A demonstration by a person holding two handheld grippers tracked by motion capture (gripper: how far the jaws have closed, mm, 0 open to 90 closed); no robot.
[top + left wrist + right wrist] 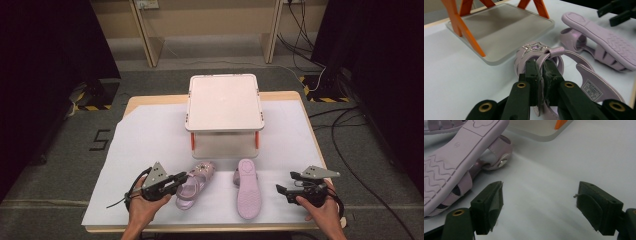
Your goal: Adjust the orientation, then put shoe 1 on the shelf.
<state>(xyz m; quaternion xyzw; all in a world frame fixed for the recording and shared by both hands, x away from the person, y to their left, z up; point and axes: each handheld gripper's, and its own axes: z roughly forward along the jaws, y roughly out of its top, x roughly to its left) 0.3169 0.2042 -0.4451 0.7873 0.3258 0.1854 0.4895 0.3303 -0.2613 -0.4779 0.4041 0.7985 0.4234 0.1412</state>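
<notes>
Two lilac sandals lie on the white sheet in front of a small rack. The upright sandal (pixel 199 176) (pixel 534 48), with a star on its front strap, has its heel strap pinched between the jaws of my left gripper (pixel 183 177) (pixel 541 68), which is shut on it. The other sandal (pixel 248 189) (pixel 604 37) (pixel 454 162) lies sole up to its right. My right gripper (pixel 286 183) (pixel 540 205) rests open just right of that sandal, with nothing between its fingers.
A two-level white rack (pixel 224 102) with orange legs stands at the middle back; its lower shelf (pixel 499 30) (pixel 541 132) lies just beyond the sandals. The white sheet (pixel 150 140) covers the wooden table. Cables run across the floor at the right.
</notes>
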